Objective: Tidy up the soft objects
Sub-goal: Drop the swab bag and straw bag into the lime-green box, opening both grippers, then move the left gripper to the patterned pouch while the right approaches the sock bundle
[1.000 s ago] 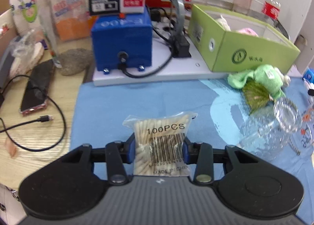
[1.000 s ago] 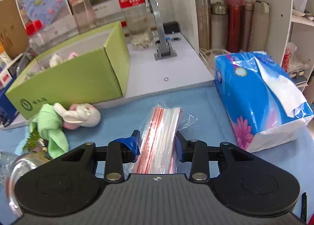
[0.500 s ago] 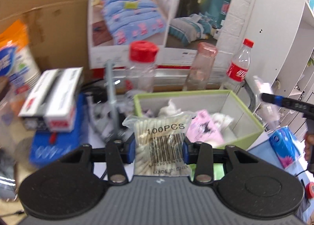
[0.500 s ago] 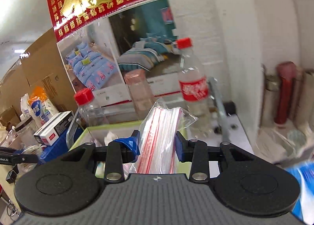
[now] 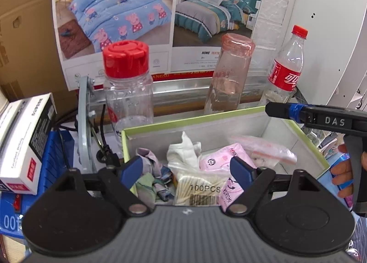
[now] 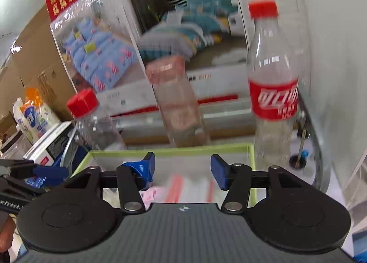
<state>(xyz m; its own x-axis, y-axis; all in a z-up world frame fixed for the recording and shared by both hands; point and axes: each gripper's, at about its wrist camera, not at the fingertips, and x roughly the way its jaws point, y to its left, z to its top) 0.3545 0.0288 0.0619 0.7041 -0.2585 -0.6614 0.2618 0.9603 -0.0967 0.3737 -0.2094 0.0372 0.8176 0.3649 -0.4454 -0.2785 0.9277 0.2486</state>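
Observation:
A green-rimmed box (image 5: 229, 118) holds soft things: a bag of cotton swabs marked 100PCS (image 5: 201, 188), a pink packet (image 5: 220, 159), a white cloth (image 5: 185, 150), crumpled fabric (image 5: 149, 171) and a clear red-striped zip bag (image 5: 263, 148). My left gripper (image 5: 187, 170) is open above the box, the swab bag lying loose below it. My right gripper (image 6: 182, 171) is open over the same box (image 6: 172, 148), with the zip bag (image 6: 183, 188) lying blurred beneath it. It also shows in the left wrist view (image 5: 321, 120).
Behind the box stand a red-capped clear jar (image 5: 127, 86), a pink-tinted glass bottle (image 5: 229, 74) and a cola bottle (image 5: 286, 68). A white and black carton (image 5: 25, 146) sits on a blue device at left. A white shelf panel (image 6: 332, 56) rises at right.
Both grippers opened and let go: the swab bag and the zip bag now lie in the box. Both grippers came nearer over the box.

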